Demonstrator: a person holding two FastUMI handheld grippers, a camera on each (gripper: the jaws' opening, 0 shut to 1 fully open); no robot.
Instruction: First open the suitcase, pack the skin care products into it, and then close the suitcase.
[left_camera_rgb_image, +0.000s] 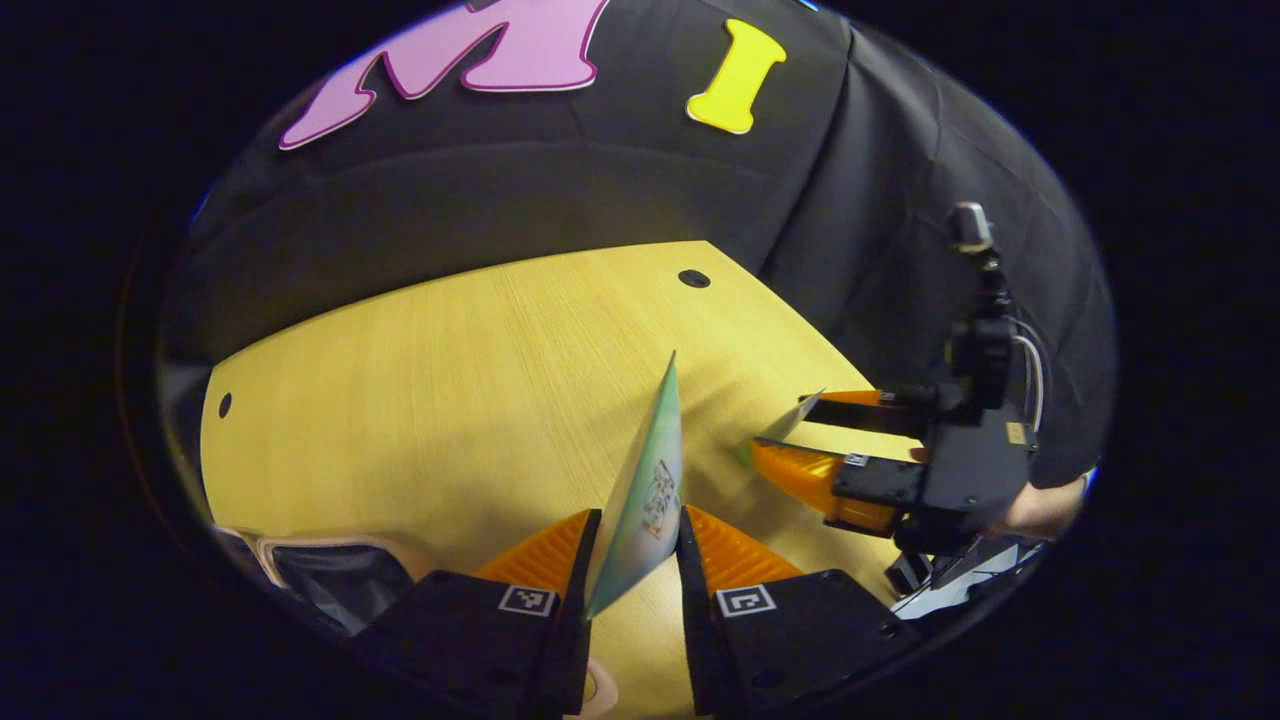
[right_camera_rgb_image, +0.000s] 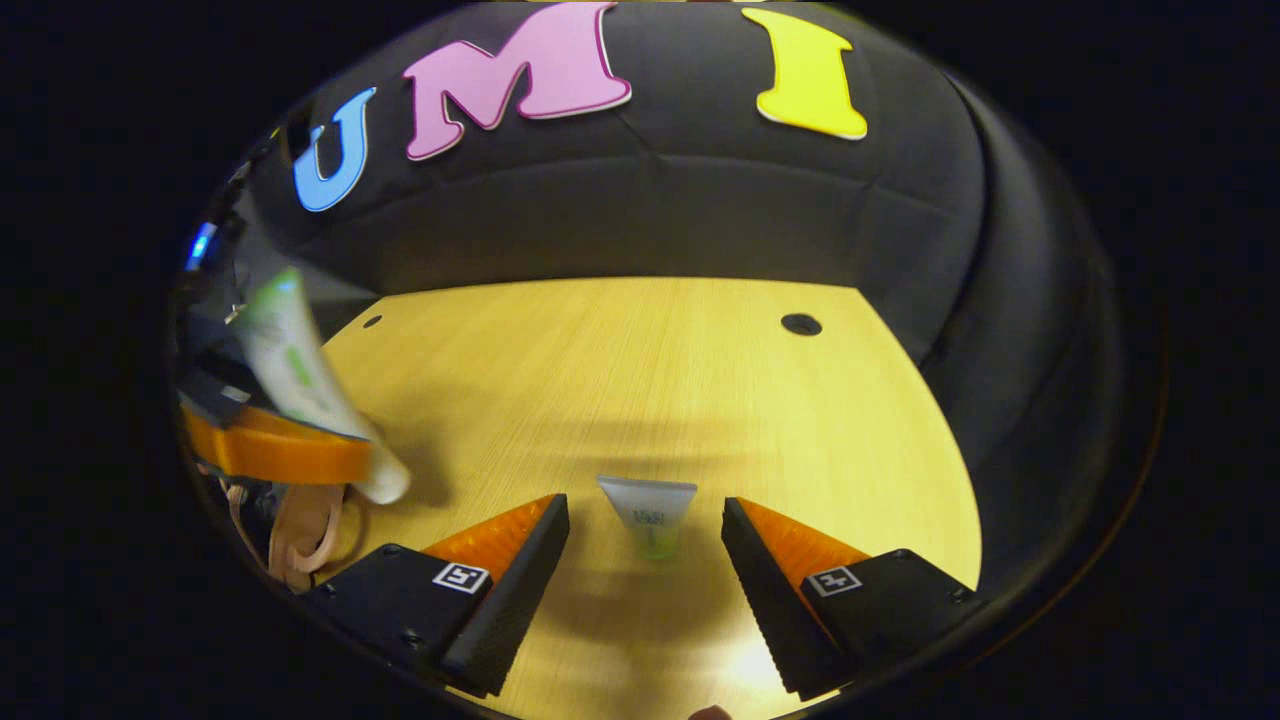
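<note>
Here the left gripper (left_camera_rgb_image: 634, 545) clamps a flat green-and-white plastic skin-care tube (left_camera_rgb_image: 645, 490) above the pale wooden table (left_camera_rgb_image: 420, 400). The right gripper (right_camera_rgb_image: 645, 545) stands open around a second small white tube (right_camera_rgb_image: 648, 510) lying on the table. Packing is under way; next, the right fingers probably need to close on it.

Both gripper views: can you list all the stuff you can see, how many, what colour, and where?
Tube in left gripper: 1, white and green, lifted over the table, pinched between its fingers.
Small tube: 1, white with green end, on the table between the right gripper's open fingers, untouched.
Table: 1, light yellow wood, under everything.
Holes in table: 2, dark, near the far corners.
Suitcase: 1, pink edge and dark inside, low left in the left gripper view.
Left gripper: 1, black and orange.
Right gripper: 1, black and orange.
Hand: 1, behind the right gripper.
</note>
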